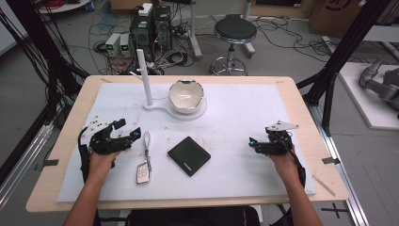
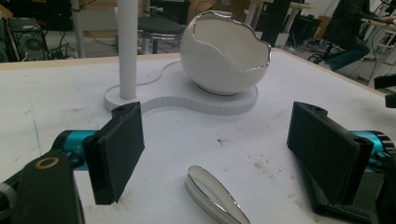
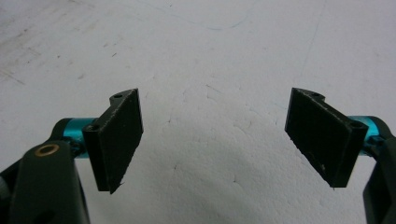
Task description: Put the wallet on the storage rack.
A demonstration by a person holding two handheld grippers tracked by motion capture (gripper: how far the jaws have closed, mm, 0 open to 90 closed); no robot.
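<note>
With both the left gripper (image 1: 123, 133) and right gripper (image 1: 259, 143) held wide open and empty, the small, light key fob (image 1: 142, 173) is probably best picked up by its soft loop (image 2: 212, 196).

Two black handheld grippers: the left gripper (image 1: 126, 129) and the right gripper (image 1: 254, 141) each carry flat rectangular black pads (image 3: 116, 140) on teal-blue metal fittings, a brass-ringed pivot, a pale three-cornered top plate (image 1: 281, 125) and a black cable. Forearms are bare, unsleeved.
</note>
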